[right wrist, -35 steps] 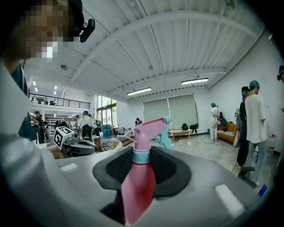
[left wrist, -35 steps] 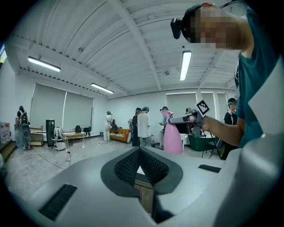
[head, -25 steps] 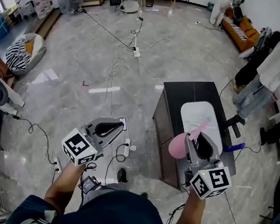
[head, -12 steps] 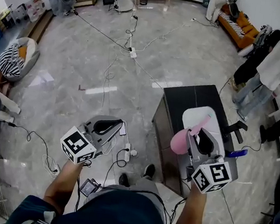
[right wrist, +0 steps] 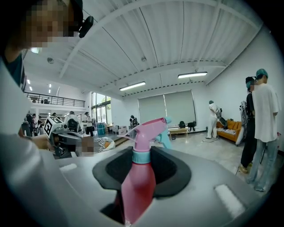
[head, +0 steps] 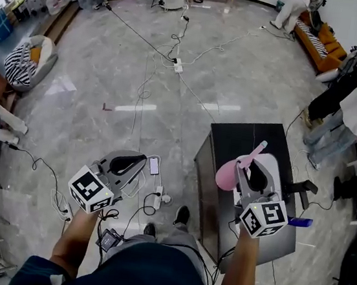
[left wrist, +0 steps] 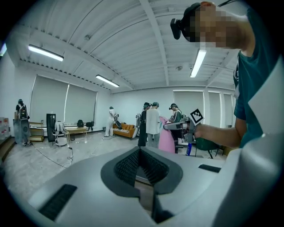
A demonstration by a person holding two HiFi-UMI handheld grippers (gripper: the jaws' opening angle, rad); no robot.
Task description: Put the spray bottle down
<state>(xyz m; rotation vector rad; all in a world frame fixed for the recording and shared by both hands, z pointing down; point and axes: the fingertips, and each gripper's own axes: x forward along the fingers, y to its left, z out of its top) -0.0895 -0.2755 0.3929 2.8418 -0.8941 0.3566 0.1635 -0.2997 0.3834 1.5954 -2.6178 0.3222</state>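
The right gripper point(head: 252, 176) has its fingers clamped on the pink plastic spray bottle point(head: 228, 176) by its body, trigger head poking out past them. It hangs in the air over the dark rectangular counter point(head: 231, 136), near its left edge, beside a white oval tray point(head: 277, 174). The bottle's long axis slants toward the counter's far right corner, so I'd say it needs tipping upright before it is set down. The left gripper point(head: 123, 164) is closed on nothing, well off to the left over the floor.

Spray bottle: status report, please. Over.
Right tongs shut on pink spray bottle, not yet down. Left tongs shut, empty. White tray lies on black table below.
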